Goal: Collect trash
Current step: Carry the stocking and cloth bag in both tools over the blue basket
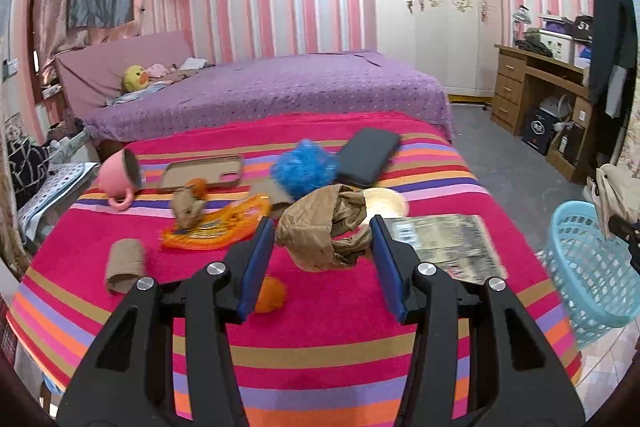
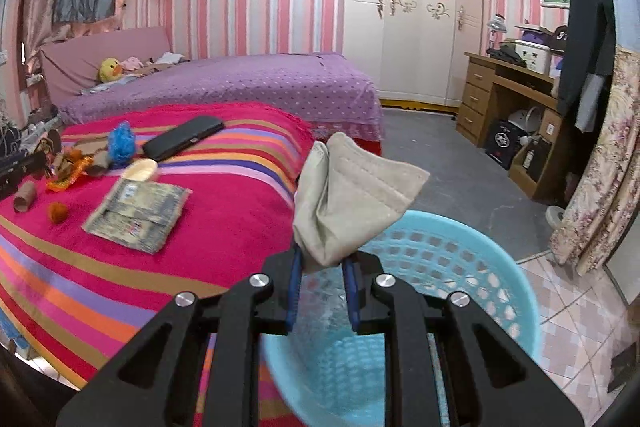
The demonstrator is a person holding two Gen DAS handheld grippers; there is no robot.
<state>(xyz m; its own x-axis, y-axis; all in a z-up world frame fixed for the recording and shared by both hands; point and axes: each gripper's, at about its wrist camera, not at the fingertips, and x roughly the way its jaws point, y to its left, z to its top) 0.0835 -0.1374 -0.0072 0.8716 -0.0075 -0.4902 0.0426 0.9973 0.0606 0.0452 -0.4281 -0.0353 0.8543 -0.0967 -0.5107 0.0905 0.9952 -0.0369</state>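
Note:
My left gripper (image 1: 322, 239) is open, its jaws standing on either side of a crumpled brown paper bag (image 1: 324, 233) on the striped bed cover (image 1: 320, 327); I cannot tell if they touch it. Around it lie an orange snack wrapper (image 1: 216, 227), a cardboard tube (image 1: 125, 264), a small orange ball (image 1: 272, 294) and a smaller brown paper wad (image 1: 187, 210). My right gripper (image 2: 322, 263) is shut on a beige face mask (image 2: 348, 203) and holds it above the light blue basket (image 2: 460, 259), which also shows at the right in the left wrist view (image 1: 588, 267).
A pink mug (image 1: 120, 175), a phone case (image 1: 200, 173), a blue fluffy ball (image 1: 302, 167), a black phone (image 1: 368, 157), a round pale lid (image 1: 384, 203) and a folded newspaper (image 1: 444, 241) lie on the cover. A purple bed stands behind, a wooden desk (image 2: 504, 99) at right.

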